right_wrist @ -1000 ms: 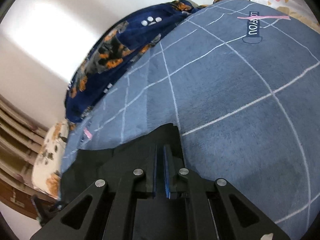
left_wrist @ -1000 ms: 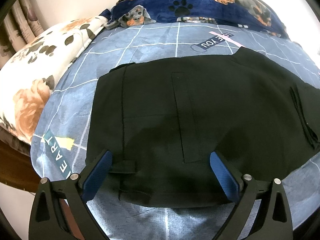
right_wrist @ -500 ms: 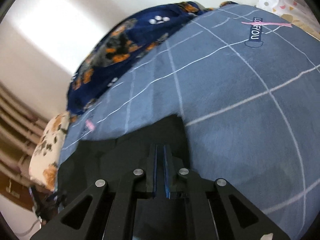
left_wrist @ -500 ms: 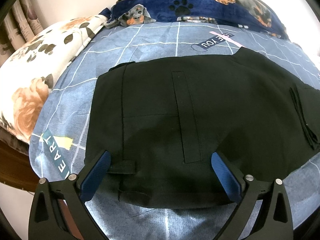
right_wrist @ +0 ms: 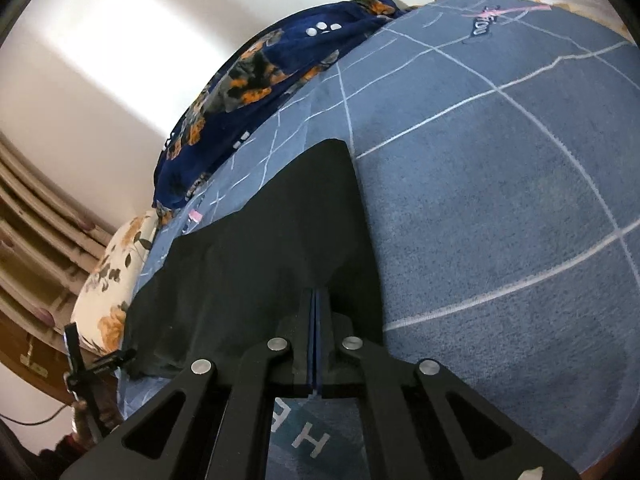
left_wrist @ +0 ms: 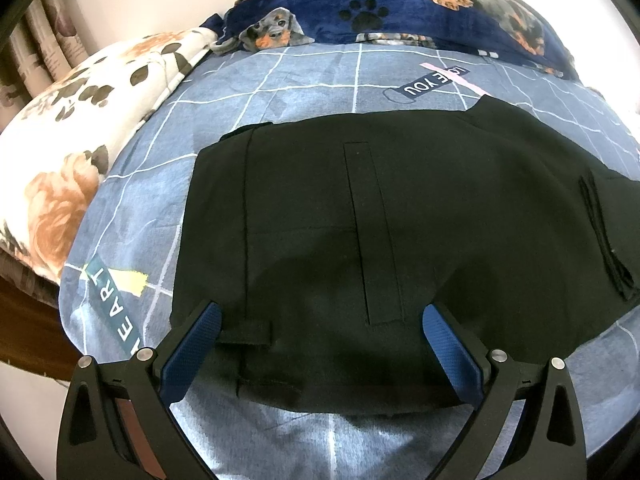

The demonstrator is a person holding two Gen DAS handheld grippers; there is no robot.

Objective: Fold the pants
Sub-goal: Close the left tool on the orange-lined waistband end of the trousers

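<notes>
Pants (right_wrist: 256,264) hem now higher in closed right tongs (right_wrist: 315,300)

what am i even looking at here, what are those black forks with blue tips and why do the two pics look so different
Those are handheld tongs, one in each of a person's hands, each carrying a fisheye camera that looks along its two fingers. The left-hand picture shows the left tongs wide open above the near edge of black pants, which lie on a blue grid-pattern bedsheet. The right-hand picture comes from the right tongs, shut on a fold of the same pants and lifting it off the sheet. A dog-print blanket lies at the far edge of the bed, and a floral pillow at its left.
</notes>
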